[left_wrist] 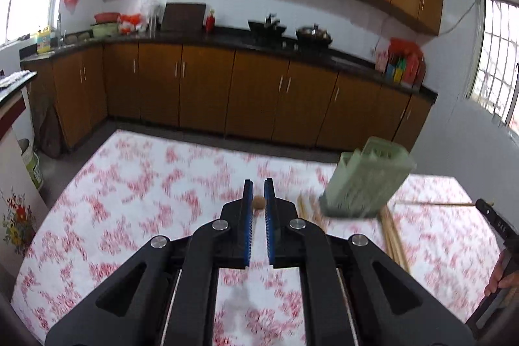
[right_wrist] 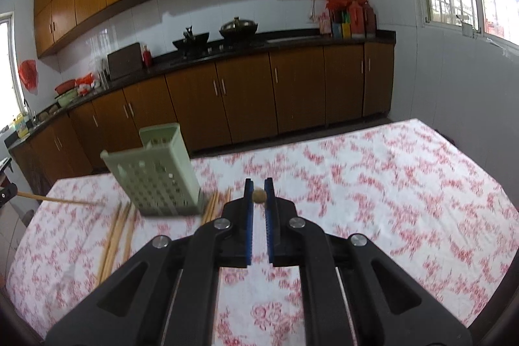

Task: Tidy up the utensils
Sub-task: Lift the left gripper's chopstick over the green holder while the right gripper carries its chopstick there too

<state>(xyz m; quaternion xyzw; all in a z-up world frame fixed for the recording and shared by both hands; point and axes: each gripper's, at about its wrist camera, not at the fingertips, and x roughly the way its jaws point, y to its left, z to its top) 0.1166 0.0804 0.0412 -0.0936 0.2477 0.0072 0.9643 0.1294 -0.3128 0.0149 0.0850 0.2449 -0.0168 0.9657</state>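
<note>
On the table with the red-and-white floral cloth (right_wrist: 373, 171): pale green perforated plastic utensil holder (right_wrist: 155, 175), upright, loose wooden chopsticks (right_wrist: 115, 235) lying around its base. Left gripper (left_wrist: 259, 202) and right gripper (right_wrist: 259, 196) each pinch one chopstick end-on, its long axis along the fingers; holder stands between them, right gripper seemingly nearer; open cloth all round.
</note>
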